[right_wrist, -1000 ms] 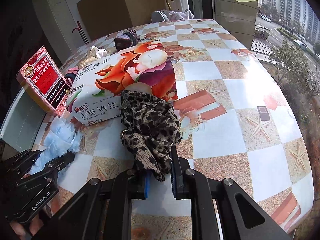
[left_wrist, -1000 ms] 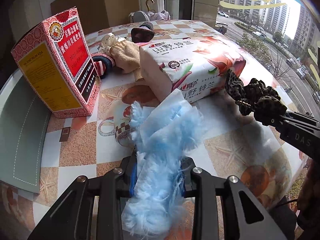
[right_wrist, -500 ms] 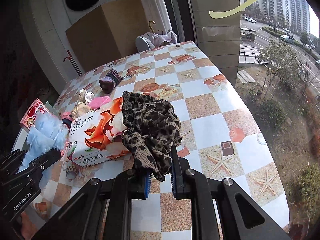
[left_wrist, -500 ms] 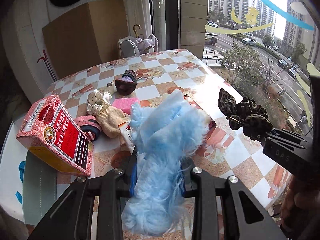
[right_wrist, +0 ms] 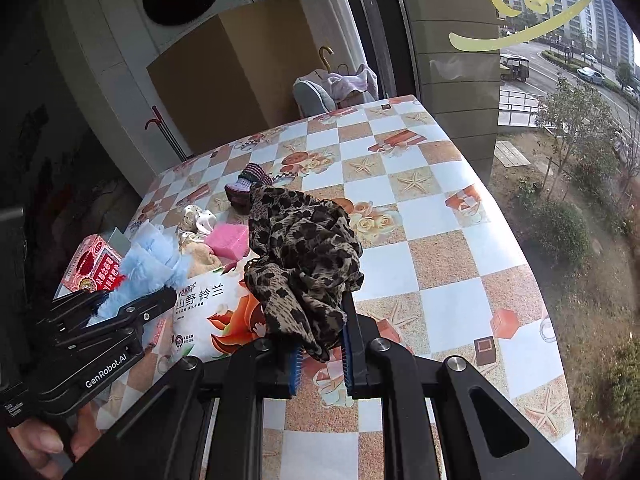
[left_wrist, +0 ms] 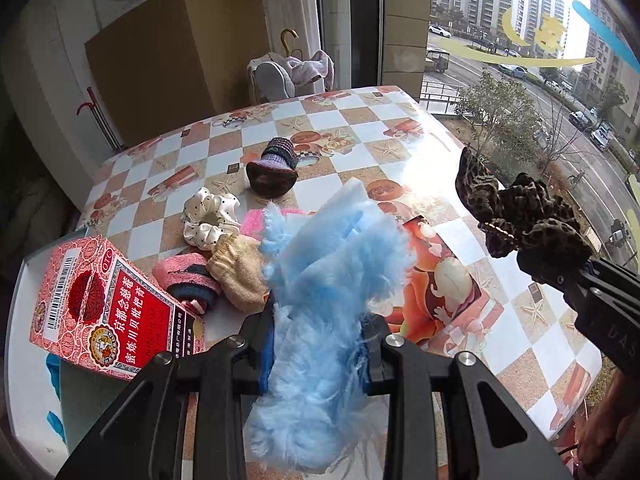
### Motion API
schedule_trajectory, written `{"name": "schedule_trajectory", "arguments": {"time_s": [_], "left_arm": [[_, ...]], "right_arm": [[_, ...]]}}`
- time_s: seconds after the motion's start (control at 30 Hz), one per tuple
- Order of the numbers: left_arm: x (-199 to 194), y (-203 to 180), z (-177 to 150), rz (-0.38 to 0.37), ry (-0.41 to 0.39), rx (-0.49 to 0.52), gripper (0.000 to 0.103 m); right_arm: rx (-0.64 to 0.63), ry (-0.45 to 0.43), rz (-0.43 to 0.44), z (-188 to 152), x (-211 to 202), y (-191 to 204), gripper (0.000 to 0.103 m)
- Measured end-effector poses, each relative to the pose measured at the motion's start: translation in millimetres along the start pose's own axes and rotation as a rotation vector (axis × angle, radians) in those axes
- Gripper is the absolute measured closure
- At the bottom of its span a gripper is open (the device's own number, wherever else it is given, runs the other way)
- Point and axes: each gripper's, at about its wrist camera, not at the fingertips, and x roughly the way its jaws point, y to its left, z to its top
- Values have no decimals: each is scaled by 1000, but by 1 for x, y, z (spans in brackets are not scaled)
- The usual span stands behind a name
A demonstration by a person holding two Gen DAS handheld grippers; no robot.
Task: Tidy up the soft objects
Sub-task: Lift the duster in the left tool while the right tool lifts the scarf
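My left gripper (left_wrist: 316, 354) is shut on a fluffy light-blue cloth (left_wrist: 328, 280), held above the table; the same cloth (right_wrist: 148, 264) shows at the left of the right wrist view. My right gripper (right_wrist: 320, 354) is shut on a leopard-print scrunchie (right_wrist: 304, 256), also lifted; in the left wrist view that scrunchie (left_wrist: 516, 216) hangs at the right. On the checked tablecloth (right_wrist: 440, 248) lie a white dotted scrunchie (left_wrist: 210, 216), a beige sock (left_wrist: 240, 276), a pink-and-navy rolled sock (left_wrist: 188, 284), a pink sponge-like block (right_wrist: 230, 240) and a purple knitted piece (left_wrist: 276, 168).
A flowered tissue pack (right_wrist: 216, 312) lies under both grippers. A red medicine box (left_wrist: 104, 304) stands at the left edge. Behind the table are a cardboard box (left_wrist: 180, 56) and a chair with clothes (left_wrist: 288, 72). The table's right edge (right_wrist: 532, 264) borders a window.
Both grippers have risen well above the table with their cloths still held. The tissue pack and red box now look smaller and lower in both views.
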Motion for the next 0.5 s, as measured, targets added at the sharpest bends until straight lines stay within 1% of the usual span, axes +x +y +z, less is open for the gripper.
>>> {"name": "schedule_trajectory", "arguments": {"time_s": [0.1, 0.3, 0.4, 0.5], "left_arm": [[1, 9, 6, 4, 7, -23, 70], [-9, 27, 9, 14, -13, -46, 70], [-15, 36, 10, 24, -18, -59, 69], [-27, 44, 9, 35, -44, -66, 69]], "right_arm": [[-1, 4, 4, 6, 4, 9, 86], [-26, 2, 12, 7, 4, 27, 86], [-21, -8, 10, 10, 0, 29, 86], [-5, -20, 13, 12, -5, 29, 86]]}}
